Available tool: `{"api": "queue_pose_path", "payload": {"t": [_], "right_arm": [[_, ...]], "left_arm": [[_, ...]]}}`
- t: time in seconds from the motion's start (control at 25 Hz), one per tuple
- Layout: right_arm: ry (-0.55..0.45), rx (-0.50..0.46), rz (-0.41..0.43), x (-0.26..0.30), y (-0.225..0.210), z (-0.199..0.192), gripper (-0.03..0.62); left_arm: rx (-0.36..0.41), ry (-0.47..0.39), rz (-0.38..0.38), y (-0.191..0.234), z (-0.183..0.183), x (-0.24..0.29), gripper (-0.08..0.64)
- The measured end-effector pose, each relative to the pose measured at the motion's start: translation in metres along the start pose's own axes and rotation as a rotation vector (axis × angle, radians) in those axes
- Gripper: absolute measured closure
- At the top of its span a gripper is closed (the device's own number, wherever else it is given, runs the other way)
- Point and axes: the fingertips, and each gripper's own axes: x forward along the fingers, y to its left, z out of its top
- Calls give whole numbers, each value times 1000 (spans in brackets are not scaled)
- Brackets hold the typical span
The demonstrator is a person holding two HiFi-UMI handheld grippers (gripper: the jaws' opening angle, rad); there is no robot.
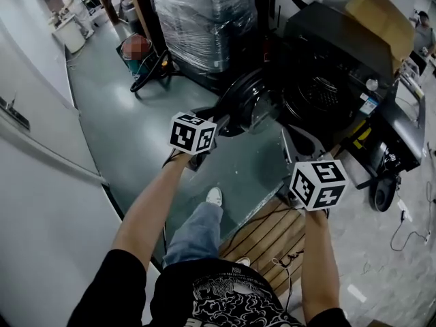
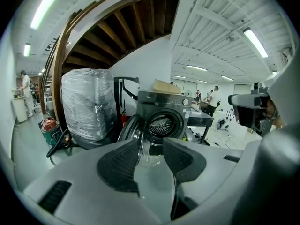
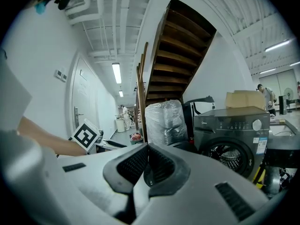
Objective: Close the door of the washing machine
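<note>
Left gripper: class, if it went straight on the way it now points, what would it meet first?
Probably the open round glass door of the dark grey washing machine: its edge shows in the gap ahead of the left gripper. Depth is uncertain.

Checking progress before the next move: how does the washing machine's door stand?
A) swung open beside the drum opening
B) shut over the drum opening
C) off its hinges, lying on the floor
A: in the left gripper view the door stands swung out to the left of the washing machine, leaving its drum exposed.
</note>
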Motion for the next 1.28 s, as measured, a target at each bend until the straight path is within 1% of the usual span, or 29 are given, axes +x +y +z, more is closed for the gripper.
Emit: {"api": "queue_pose_path", "payload": {"t": [0.2,0.28,0.44,0.56,0.8,0.96,1.28], "right_arm": [[10,39,16,35,-1,-15,571],[23,39,28,48,-3,-22,571],[64,33,36,72,-7,-37,571],[78,49,42,88,-13,-43,571],[108,60,45,115,-27,-58,571],[115,86,42,130,-40,-63,571],[115,132,26,153,-56,-71,571]], "left_arm": [[1,39,-11,35,-12,29,393],[3,45,-21,46,-14,43,393],[32,76,-43,70,-26,72,393],[22,97,-61,87,-32,96,393],[37,143,-79,115,-53,137,393],[91,189,-99,126,-70,158,393],[128,218,-140,138,-81,189,393]]}}
